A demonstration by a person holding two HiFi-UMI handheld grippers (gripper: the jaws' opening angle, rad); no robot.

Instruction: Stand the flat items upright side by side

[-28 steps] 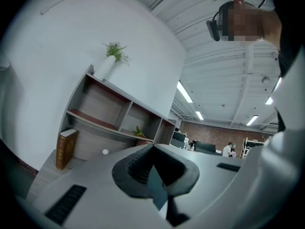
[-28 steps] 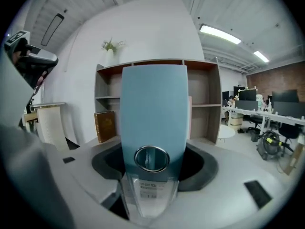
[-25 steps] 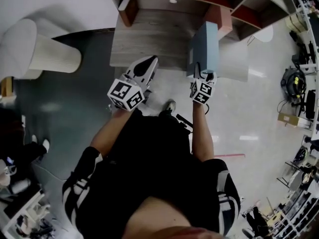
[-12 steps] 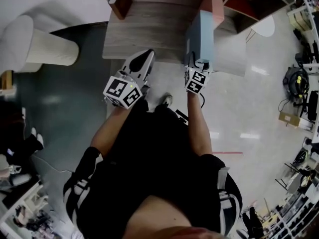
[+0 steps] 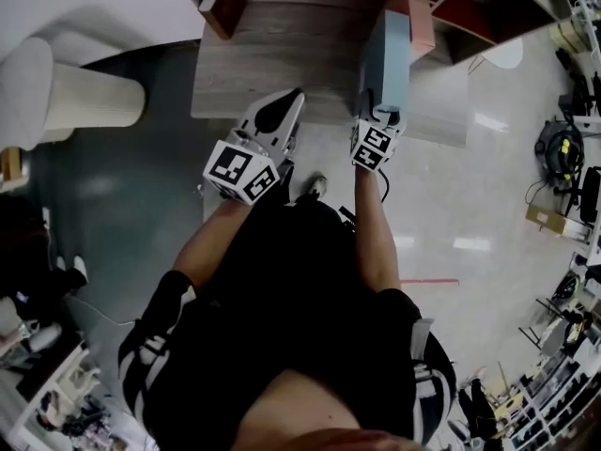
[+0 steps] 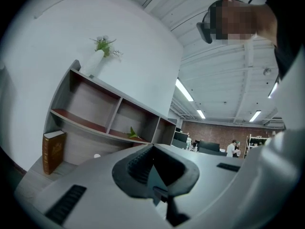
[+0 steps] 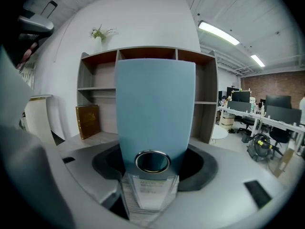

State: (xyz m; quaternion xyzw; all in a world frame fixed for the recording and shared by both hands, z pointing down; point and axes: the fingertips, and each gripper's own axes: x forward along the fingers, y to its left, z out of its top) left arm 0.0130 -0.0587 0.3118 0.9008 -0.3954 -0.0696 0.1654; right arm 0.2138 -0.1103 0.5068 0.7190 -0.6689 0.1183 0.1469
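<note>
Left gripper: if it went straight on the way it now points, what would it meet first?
Probably the wooden shelf unit, near the compartment with the small green plant; the left gripper, jaws shut and empty, has nothing nearer in line, though depth is unclear.

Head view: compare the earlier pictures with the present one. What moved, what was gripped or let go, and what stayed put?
The right gripper, holding the blue binder, moved slightly forward toward the shelf. Nothing was newly gripped or let go: it keeps its hold on the binder. The left gripper stayed shut and empty, roughly where it was.
</note>
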